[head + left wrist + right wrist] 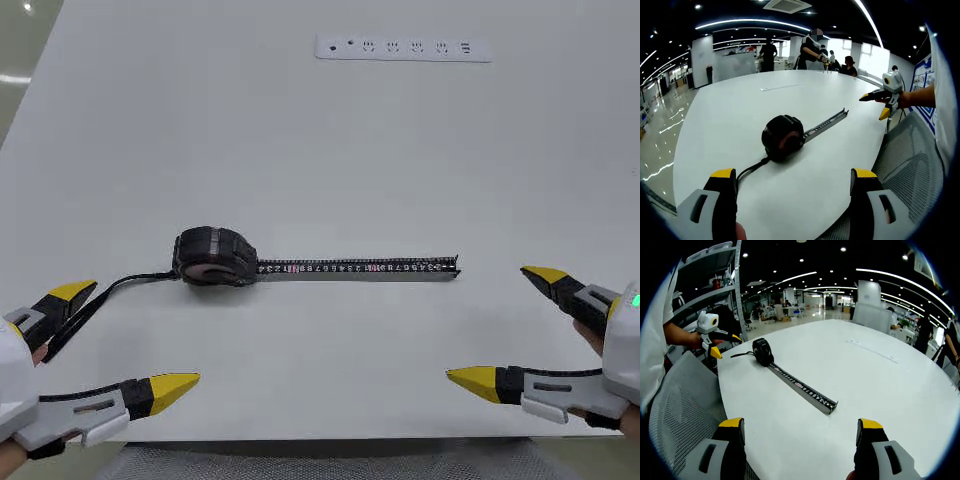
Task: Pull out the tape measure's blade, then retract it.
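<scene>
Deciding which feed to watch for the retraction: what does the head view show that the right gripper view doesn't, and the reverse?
Head view's extras: numerals on the blade, legible from above, and socket holes in the power strip. Right gripper view's extras: a shelving rack and people in the hall beyond. Shared: the tape measure case with the blade lying extended on the white table, plus the left gripper and right gripper, both open and clear of it.

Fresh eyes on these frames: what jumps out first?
The black tape measure lies mid-table, its blade extended to the right, flat on the white table. Next come the left gripper and right gripper at the near edge, one on each side, yellow-tipped jaws wide open and holding nothing. A white power strip sits at the far side.
</scene>
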